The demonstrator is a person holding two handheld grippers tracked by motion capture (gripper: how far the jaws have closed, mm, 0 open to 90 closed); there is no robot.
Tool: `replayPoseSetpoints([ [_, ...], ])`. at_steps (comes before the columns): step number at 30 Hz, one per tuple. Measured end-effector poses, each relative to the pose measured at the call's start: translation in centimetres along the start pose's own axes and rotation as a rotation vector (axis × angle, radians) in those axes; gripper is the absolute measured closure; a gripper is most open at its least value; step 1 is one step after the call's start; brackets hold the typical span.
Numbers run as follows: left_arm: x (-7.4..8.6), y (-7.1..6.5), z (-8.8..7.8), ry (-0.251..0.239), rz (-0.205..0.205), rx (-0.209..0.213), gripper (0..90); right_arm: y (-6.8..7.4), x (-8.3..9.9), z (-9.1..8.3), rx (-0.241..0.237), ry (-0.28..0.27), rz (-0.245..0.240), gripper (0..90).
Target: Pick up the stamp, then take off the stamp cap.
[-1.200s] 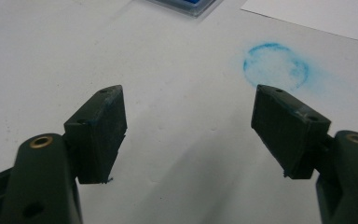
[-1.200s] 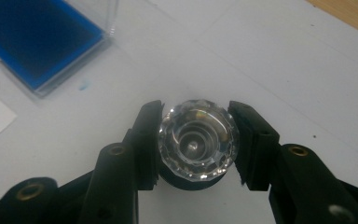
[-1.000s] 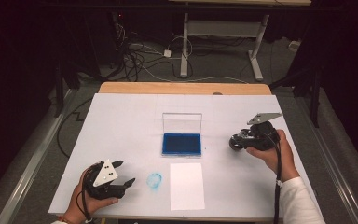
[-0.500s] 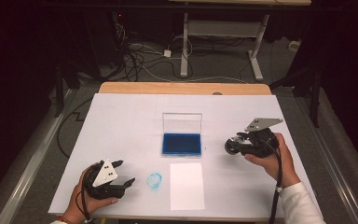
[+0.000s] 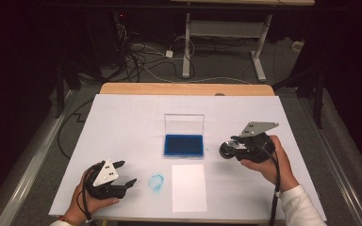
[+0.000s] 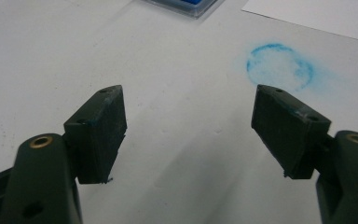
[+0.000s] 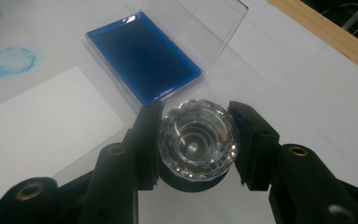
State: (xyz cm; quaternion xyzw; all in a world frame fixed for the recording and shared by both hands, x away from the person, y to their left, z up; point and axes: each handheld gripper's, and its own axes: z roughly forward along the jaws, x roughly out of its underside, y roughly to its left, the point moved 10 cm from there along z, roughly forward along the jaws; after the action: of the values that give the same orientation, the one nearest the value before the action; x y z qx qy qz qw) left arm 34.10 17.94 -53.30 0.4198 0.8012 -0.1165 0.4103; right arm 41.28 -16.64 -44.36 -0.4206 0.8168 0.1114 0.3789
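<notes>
Glass catches the light between the jaws of the right gripper [image 7: 195, 140]: a clear faceted stamp [image 7: 196, 138], round, is clamped there, both pads pressing its sides, its ringed face turned toward the camera in the right gripper view. In the high view the right gripper [image 5: 229, 149] is held above the table [image 5: 122, 117], the stamp [image 5: 226, 149] at its tip, pointing toward the blue ink pad [image 5: 184, 145]. The ink pad [image 7: 142, 58] lies just ahead of the jaws, its clear lid [image 7: 200, 28] standing open at the far edge. A white sheet of paper [image 7: 37, 116] lies ahead of the jaws and to their left, near the pad but apart from it.

The left gripper [image 5: 125, 175] rests low over the table in the person's left hand [image 5: 92, 200], its jaws standing apart with nothing between them. In the left gripper view [image 6: 189, 126] a smudged blue ring [image 6: 279, 67] marks the table just beyond the right-hand jaw. The same ring [image 5: 156, 182] lies just past the jaw tips, between them and the paper [image 5: 188, 187].
</notes>
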Motion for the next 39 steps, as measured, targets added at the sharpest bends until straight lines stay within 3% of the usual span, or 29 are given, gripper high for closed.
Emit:
replayPoseSetpoints([
  [17, 0.9, -0.2, -0.7, 0.019, -0.009, -0.01, 25.3, 3.9, -2.4, 1.1, -0.069, -0.031, -0.08, 57.5],
  [29, 0.1, -0.5, -0.1, 0.007, -0.017, -0.003, 25.3, 6.2, -4.3, 1.9, -0.119, -0.062, -0.108, 57.5],
  [39, -1.1, -1.3, 1.0, 0.018, 0.026, 0.029, 25.3, 8.5, -5.4, 2.7, -0.162, -0.07, -0.148, 57.5],
])
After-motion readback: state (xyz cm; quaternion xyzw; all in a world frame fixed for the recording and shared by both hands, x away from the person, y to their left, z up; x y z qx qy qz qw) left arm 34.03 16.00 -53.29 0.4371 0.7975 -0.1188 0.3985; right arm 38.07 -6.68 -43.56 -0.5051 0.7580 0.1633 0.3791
